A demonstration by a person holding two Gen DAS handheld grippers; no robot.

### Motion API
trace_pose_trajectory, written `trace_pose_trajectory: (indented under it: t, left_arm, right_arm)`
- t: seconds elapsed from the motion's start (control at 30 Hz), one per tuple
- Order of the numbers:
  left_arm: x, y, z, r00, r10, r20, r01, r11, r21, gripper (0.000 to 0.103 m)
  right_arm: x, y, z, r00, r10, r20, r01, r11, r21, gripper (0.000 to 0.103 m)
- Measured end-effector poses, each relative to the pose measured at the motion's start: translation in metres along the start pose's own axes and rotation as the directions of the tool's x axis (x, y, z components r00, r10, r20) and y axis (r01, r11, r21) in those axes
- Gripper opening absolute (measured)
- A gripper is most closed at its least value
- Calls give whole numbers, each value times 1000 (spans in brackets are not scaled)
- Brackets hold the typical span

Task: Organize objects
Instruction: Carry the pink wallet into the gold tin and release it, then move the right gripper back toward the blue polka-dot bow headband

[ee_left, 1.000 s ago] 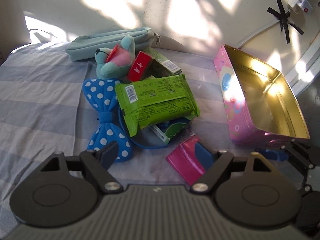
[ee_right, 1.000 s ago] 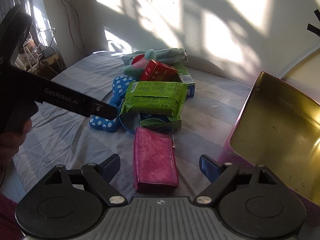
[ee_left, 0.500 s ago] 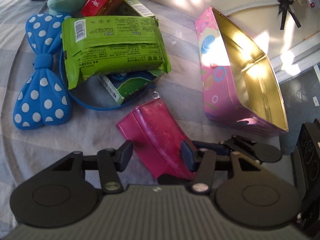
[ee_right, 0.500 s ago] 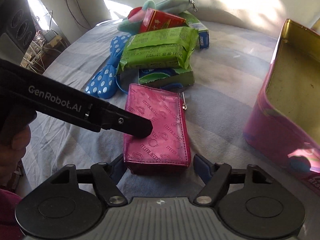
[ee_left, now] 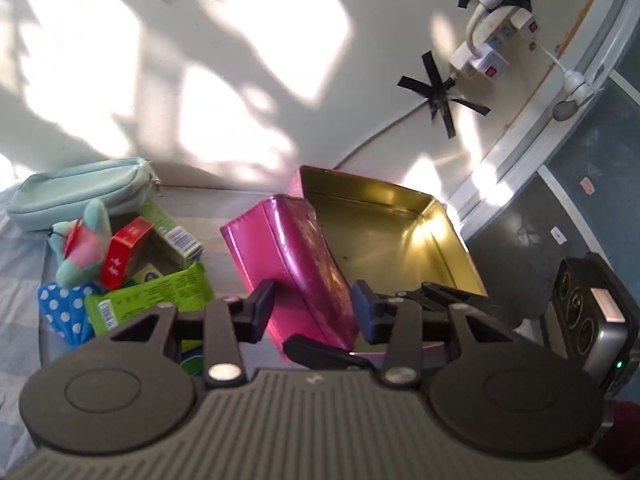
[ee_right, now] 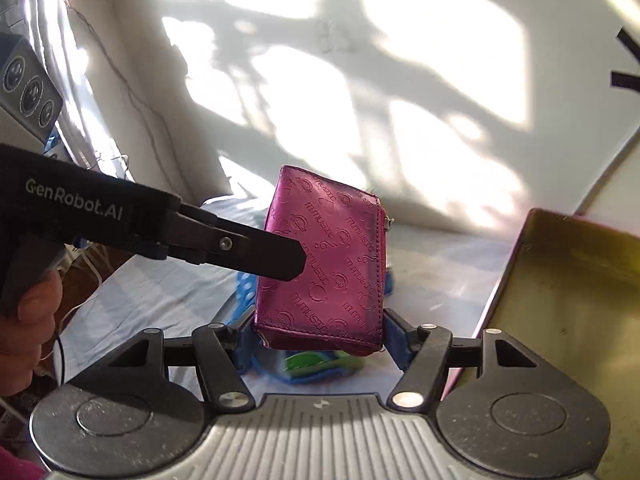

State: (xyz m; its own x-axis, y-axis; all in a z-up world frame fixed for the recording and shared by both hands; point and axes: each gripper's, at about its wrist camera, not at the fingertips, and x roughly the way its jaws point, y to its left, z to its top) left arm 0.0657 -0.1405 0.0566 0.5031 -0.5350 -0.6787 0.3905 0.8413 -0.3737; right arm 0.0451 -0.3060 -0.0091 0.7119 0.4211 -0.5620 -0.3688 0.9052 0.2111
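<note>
First item lifted, tin box (ee_left: 400, 236) still empty.

Both the left gripper (ee_left: 314, 312) and right gripper (ee_right: 318, 340), jaws just closing, clamp the pink purse (ee_right: 324, 264) in the air beside the box; the toy (ee_left: 82, 248), packets (ee_left: 160, 292) and pouch (ee_left: 76, 192) wait left of it.

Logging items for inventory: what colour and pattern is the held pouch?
Shiny magenta pouch, embossed with music logos; clearest in the right wrist view.

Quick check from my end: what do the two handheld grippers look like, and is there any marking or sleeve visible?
Both are black with a ribbed grey body, two round discs and silver pivot screws. The left gripper and right gripper have blue finger pads. White "GenRobot.AI" lettering runs along the left one. A dark red sleeve shows.
</note>
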Motion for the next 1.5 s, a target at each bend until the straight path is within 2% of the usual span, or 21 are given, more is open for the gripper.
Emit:
trace_pose_trajectory:
  t: [0.03, 0.17, 0.3, 0.53, 0.63, 0.73, 0.83, 0.9, 1.07, 1.17, 1.5]
  left_arm:
    - [10, -8, 3, 1000, -21, -11, 21, 1000, 15, 43]
    - [68, -41, 1, 996, -44, -75, 52, 993, 108, 43]
    - [128, -62, -2, 980, -92, -177, 112, 988, 108, 42]
    - [196, -98, -2, 955, -128, -269, 172, 974, 147, 42]
    - [216, -110, -2, 948, -129, -292, 184, 968, 170, 42]
    - [228, -117, -1, 948, -115, -297, 175, 967, 185, 42]
    - [228, -116, 2, 957, -92, -277, 150, 969, 196, 43]
    - [225, -112, 3, 961, -77, -266, 133, 971, 200, 44]
    - [203, -94, 5, 976, -7, -219, 49, 981, 189, 47]
    - [180, -81, 1, 982, 51, -182, -16, 982, 190, 48]
    - [98, -43, -41, 977, 192, -97, -170, 966, 195, 53]
  right_arm:
    - [-1, -11, 0, 999, -51, 3, 51, 999, 8, 63]
    - [-4, -62, -8, 987, -153, -44, 157, 980, 119, 63]
    - [-7, -106, -28, 957, -269, -109, 285, 943, 171, 63]
    - [-16, -158, -62, 913, -364, -185, 400, 886, 233, 62]
    - [-14, -176, -70, 901, -385, -200, 427, 869, 249, 62]
    - [-8, -184, -71, 884, -418, -209, 461, 852, 248, 63]
    - [-4, -187, -74, 863, -451, -228, 500, 831, 244, 64]
    - [-6, -187, -76, 858, -458, -232, 508, 822, 257, 66]
    - [-16, -172, -72, 869, -454, -199, 493, 829, 264, 70]
    - [-26, -159, -70, 883, -435, -178, 469, 835, 286, 70]
    - [-53, -100, -69, 917, -381, -122, 399, 851, 342, 70]
